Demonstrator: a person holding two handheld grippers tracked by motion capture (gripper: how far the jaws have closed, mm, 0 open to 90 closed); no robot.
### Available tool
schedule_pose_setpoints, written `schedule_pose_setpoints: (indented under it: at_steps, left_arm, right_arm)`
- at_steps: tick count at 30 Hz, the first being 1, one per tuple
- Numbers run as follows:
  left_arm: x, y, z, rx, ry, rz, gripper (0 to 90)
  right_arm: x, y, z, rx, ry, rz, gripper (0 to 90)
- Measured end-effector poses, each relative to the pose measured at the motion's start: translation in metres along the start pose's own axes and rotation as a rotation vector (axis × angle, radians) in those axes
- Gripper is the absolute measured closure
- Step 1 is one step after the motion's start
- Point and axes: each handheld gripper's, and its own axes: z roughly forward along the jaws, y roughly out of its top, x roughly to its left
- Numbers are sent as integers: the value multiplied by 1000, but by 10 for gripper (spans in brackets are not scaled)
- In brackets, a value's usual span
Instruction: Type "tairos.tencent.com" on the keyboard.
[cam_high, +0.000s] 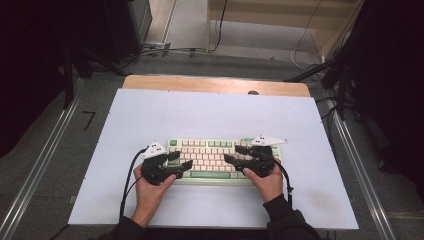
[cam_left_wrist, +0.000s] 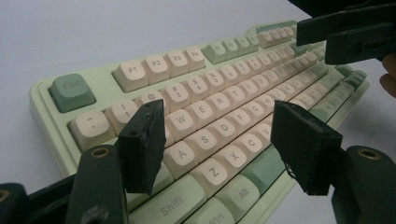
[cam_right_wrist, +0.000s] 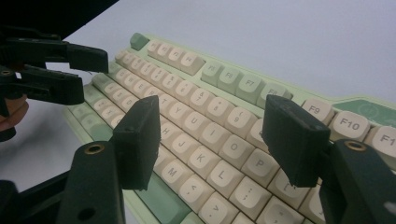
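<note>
A pale green keyboard (cam_high: 210, 150) with cream keys lies flat on the white mat, near the front middle. My left gripper (cam_high: 182, 160) hovers over its left end, jaws wide apart, nothing between them. In the left gripper view, this open gripper (cam_left_wrist: 217, 126) stands just above the letter keys of the keyboard (cam_left_wrist: 154, 70). My right gripper (cam_high: 232, 154) hangs over the right half, also open and holding nothing. The right gripper view has that gripper (cam_right_wrist: 210, 116) above the keyboard (cam_right_wrist: 224, 77), with the left gripper (cam_right_wrist: 51, 70) farther off.
The white mat (cam_high: 210, 112) covers a wooden table (cam_high: 215, 83), with bare mat all around the keyboard. A small dark object (cam_high: 253, 92) sits at the table's far edge. Metal rails (cam_high: 40, 165) run along both sides on the floor, and cables (cam_high: 305, 50) lie beyond.
</note>
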Motion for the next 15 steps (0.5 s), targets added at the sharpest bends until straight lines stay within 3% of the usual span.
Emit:
schedule_pose_setpoints:
  at_steps: [3, 10, 15]
  left_arm:
    - [-3, 0, 4, 10, -1, 19, 440]
    - [-11, 4, 11, 29, -73, 62, 861]
    - [-15, 5, 18, 63, -68, 89, 900]
  right_arm:
    - [-1, 0, 0, -3, -4, -3, 351]
    - [1, 0, 1, 6, -2, -10, 355]
    - [0, -1, 2, 15, -4, -7, 357]
